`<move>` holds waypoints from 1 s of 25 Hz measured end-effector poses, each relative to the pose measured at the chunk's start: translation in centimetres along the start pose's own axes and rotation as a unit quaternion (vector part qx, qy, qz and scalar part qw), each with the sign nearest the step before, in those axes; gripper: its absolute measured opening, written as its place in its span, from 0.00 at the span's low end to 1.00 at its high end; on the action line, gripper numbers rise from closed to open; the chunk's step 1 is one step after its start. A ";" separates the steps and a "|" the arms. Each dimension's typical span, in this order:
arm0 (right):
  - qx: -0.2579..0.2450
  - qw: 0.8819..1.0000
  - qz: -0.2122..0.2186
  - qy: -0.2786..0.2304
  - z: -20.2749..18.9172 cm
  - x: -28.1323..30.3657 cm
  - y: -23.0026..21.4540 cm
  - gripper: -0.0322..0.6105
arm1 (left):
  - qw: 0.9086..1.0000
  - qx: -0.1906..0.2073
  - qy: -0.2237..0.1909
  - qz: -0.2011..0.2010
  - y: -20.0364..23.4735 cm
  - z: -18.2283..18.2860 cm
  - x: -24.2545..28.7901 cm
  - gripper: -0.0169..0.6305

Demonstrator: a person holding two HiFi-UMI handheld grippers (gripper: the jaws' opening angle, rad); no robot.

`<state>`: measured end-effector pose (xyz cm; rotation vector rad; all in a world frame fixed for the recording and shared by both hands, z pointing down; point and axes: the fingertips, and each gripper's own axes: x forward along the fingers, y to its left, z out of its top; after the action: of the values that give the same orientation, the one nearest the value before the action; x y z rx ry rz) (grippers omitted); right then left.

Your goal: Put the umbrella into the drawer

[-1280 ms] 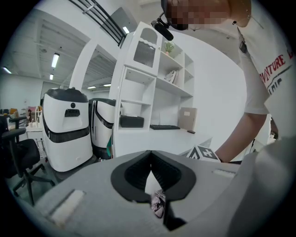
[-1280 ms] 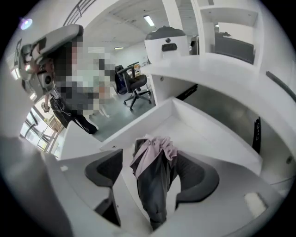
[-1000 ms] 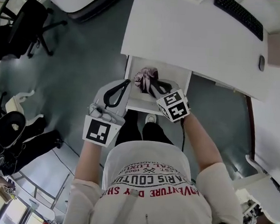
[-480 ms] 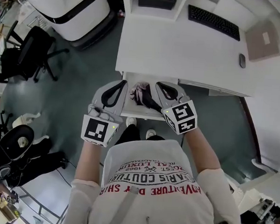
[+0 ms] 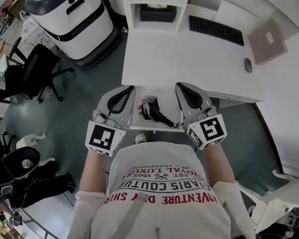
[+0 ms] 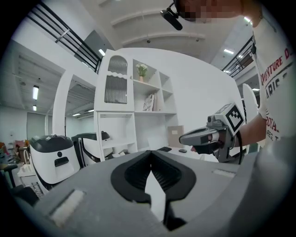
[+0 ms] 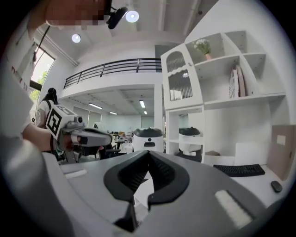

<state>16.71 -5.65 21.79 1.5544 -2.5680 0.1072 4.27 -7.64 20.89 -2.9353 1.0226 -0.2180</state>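
Note:
The folded umbrella (image 5: pixel 152 110), pinkish cloth with a black handle, lies inside the open white drawer (image 5: pixel 139 125) under the desk edge. No gripper touches it. My left gripper (image 5: pixel 128 90) hovers above the drawer's left side, shut and empty. My right gripper (image 5: pixel 184 87) hovers above the drawer's right side, also shut with nothing in it. In the left gripper view the left gripper (image 6: pixel 151 155) points level at the shelves, with the right gripper (image 6: pixel 203 136) beside it. In the right gripper view the right gripper (image 7: pixel 148 155) is raised the same way, and the left gripper (image 7: pixel 88 137) shows at the left.
The white desk (image 5: pixel 194 58) carries a keyboard (image 5: pixel 216 30), a mouse (image 5: pixel 249 65) and a brown pad (image 5: pixel 270 40). A white shelf unit (image 5: pixel 155 4) stands behind it. A white machine (image 5: pixel 70 14) and a black office chair (image 5: pixel 35 72) are at the left.
Both grippers rose out of the drawer area. The right one left the umbrella and moved up and to the right with its jaws closed. The umbrella stays in the drawer.

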 end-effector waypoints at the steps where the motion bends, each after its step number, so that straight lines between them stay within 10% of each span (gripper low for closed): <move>1: 0.006 1.000 -0.003 -0.014 0.7 -0.1 -0.1 0.05 | 1.000 -0.001 0.000 0.000 0.1 0.2 -0.1 0.04; 25: 0.008 0.999 -0.005 -0.045 2.5 1.0 0.4 0.05 | 1.000 -0.018 -0.015 0.017 1.9 3.0 -0.5 0.04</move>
<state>15.72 -6.72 19.44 1.6137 -2.6325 0.0567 3.14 -8.88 17.76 -2.9404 1.0820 -0.1549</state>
